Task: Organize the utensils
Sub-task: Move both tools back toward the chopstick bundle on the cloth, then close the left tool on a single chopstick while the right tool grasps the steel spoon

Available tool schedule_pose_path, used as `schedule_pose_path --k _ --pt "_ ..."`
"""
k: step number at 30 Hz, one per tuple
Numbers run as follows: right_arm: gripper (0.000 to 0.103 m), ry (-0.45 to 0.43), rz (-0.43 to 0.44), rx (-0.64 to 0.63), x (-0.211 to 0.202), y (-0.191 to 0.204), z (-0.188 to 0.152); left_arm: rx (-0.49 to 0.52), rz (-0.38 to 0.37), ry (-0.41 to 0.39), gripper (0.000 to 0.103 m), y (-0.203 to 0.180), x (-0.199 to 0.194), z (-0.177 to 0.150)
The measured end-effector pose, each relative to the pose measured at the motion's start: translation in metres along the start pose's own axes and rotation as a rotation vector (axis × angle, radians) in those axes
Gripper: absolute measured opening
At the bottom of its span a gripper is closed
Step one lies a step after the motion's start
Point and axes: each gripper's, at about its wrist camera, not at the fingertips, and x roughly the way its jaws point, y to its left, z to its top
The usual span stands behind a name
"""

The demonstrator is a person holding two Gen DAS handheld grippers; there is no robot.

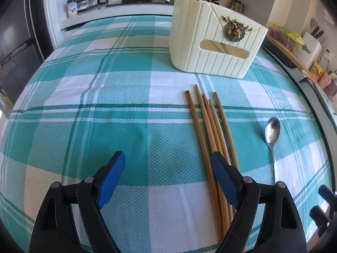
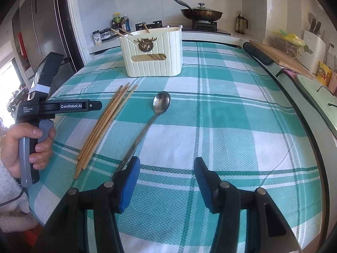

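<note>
The left tongs [image 1: 167, 181] stand wide and empty low in the left wrist frame, their right finger over the near ends of the chopsticks [image 1: 210, 130], probably lined up for a pick. The right tongs [image 2: 166, 181] gape too, holding nothing, beside the spoon [image 2: 157, 110] handle. The wooden sticks lie bundled at centre on the checked worktop [image 1: 105, 97]; the steel spoon glints. The ribbed cream holder [image 1: 214, 40], upper right, already carries some sticks.
</note>
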Motion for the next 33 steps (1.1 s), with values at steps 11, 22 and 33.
schedule_pose_path --k 11,22,33 --pt "0.054 0.039 0.005 -0.018 0.02 0.01 0.008 0.07 0.062 -0.017 0.07 -0.013 0.006 -0.006" --pt "0.029 0.106 -0.016 -0.091 0.083 0.049 0.031 0.05 0.102 -0.023 0.008 -0.002 -0.007 -0.016" --pt "0.008 0.111 -0.172 0.014 0.061 -0.013 0.014 -0.017 0.117 0.003 0.008 0.039 -0.028 -0.036"
